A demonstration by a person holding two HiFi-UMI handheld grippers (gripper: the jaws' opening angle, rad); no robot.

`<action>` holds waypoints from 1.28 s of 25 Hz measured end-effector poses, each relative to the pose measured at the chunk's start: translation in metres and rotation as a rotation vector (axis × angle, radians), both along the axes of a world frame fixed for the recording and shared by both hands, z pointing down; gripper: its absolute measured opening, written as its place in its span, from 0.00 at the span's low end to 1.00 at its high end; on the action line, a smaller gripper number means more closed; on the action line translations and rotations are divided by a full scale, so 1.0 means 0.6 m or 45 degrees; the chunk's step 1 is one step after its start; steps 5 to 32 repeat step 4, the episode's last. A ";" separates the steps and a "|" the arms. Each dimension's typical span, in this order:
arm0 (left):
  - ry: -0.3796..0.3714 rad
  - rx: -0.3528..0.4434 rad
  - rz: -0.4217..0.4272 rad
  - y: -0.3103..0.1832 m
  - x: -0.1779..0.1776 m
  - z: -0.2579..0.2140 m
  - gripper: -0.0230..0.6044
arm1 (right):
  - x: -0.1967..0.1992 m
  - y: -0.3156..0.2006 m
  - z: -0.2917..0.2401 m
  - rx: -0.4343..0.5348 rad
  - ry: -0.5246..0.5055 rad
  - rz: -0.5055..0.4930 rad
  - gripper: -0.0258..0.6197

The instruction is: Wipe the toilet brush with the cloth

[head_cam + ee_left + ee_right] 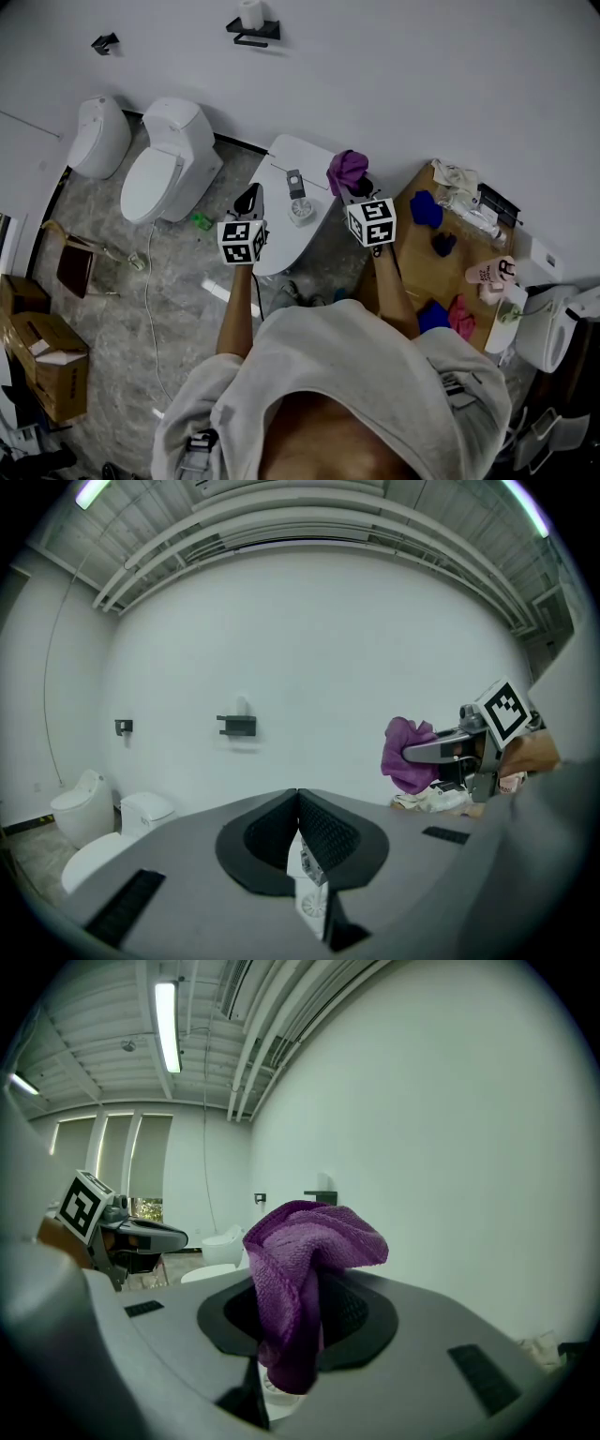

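**Two grippers up, cloth (347,170) beside brush (299,210)**

Nearest, a pale hoodie (356,375), with both forearms stretched ahead. At the end of the left forearm, the left gripper (253,193): jaws pressed together at the tips, nothing caught between them, only a slit lower down with the brush seen through it. At the end of the other, the right gripper (353,190): jaws clamped on the purple cloth, bunched above the tips and hanging in a fold in front of them.

Just beyond and between the two, the brush: round white base, grey handle above it, standing on a white oval top (277,239). Touched by neither gripper. Cloth up in the air to its right, with a gap between them in the head view. Left tips off to the brush's left, at the top's left edge.

To the right, a wooden table (408,272) with blue rags (425,208), a pink rag (461,316) and a pink bottle (492,271).

To the left, grey marbled floor (178,281), with cardboard boxes (45,361) at its near side. Farther off, two white toilets (172,161) side by side against the wall (394,75). High on the wall, a black holder (253,36) with a white roll (250,13).
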State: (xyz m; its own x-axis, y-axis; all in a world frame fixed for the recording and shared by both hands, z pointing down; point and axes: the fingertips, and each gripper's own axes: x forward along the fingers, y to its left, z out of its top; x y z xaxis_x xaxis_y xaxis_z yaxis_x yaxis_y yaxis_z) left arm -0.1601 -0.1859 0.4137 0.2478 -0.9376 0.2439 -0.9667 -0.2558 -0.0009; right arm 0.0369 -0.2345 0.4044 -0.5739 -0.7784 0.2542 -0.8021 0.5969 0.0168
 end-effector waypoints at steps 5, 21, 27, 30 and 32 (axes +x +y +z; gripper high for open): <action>0.000 0.003 -0.001 0.000 0.000 -0.002 0.07 | 0.002 0.000 0.002 -0.003 -0.003 0.005 0.23; 0.000 0.003 -0.001 0.000 0.000 -0.002 0.07 | 0.002 0.000 0.002 -0.003 -0.003 0.005 0.23; 0.000 0.003 -0.001 0.000 0.000 -0.002 0.07 | 0.002 0.000 0.002 -0.003 -0.003 0.005 0.23; 0.000 0.003 -0.001 0.000 0.000 -0.002 0.07 | 0.002 0.000 0.002 -0.003 -0.003 0.005 0.23; 0.000 0.003 -0.001 0.000 0.000 -0.002 0.07 | 0.002 0.000 0.002 -0.003 -0.003 0.005 0.23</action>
